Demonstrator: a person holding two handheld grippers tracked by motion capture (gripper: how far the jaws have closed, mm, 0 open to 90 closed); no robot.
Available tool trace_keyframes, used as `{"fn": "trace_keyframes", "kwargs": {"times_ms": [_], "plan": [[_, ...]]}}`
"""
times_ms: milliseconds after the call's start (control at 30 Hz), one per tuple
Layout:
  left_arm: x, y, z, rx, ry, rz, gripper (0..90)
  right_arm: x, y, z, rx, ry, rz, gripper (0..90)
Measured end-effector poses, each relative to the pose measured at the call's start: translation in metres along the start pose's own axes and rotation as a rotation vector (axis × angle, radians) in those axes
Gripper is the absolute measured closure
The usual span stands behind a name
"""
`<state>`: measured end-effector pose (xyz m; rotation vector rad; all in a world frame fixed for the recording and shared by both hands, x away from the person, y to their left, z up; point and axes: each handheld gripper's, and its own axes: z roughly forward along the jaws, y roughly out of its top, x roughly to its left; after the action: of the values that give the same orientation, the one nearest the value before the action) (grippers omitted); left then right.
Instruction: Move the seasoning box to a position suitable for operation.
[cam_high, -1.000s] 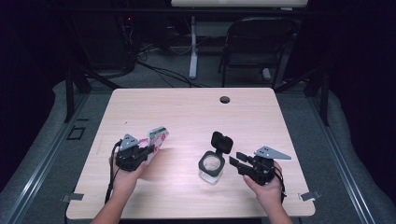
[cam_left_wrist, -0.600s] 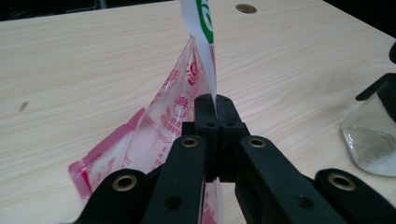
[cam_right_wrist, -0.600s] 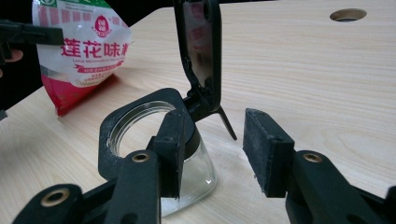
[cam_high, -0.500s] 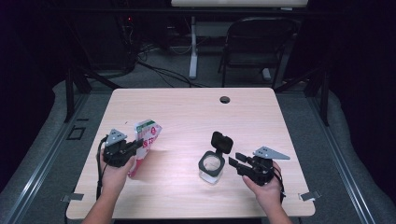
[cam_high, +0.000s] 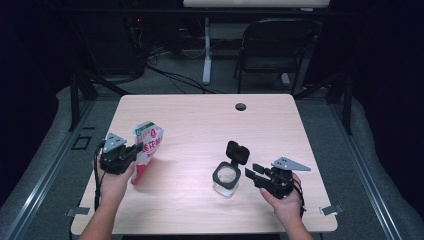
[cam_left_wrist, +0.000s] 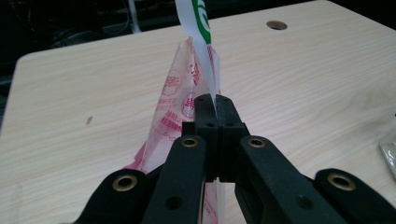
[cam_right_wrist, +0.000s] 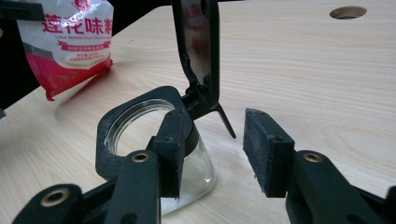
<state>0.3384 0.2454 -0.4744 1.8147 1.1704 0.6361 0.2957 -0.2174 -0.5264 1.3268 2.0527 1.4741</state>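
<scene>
Pouch held left, jar at right.
My left gripper (cam_high: 131, 154) pinches the pink-and-white plastic seasoning pouch (cam_high: 145, 150) upright at the table's left; my right gripper (cam_right_wrist: 212, 154) gapes, seemingly touching the black-lidded clear glass jar (cam_high: 227, 175).

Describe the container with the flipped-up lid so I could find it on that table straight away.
Start at the pale wooden table and go to the near right part, just in front of the right tool. There stands a small clear glass jar with a black collar and a black hinged lid raised open. The only other item, a red and white plastic packet, is pinched in the left tool.
</scene>
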Motion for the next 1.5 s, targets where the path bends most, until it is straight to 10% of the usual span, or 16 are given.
{"fn": "trace_keyframes", "kwargs": {"times_ms": [633, 1500], "plan": [[0.009, 0.031, -0.02, -0.06, 0.039, 0.033, 90.0, -0.002, -0.002, 0.0, -0.004, -0.006, 0.011, 58.9], [-0.082, 0.046, 0.019, -0.065, -0.216, 0.169, 90.0, -0.005, -0.001, -0.002, -0.008, -0.009, 0.013, 58.9]]}}
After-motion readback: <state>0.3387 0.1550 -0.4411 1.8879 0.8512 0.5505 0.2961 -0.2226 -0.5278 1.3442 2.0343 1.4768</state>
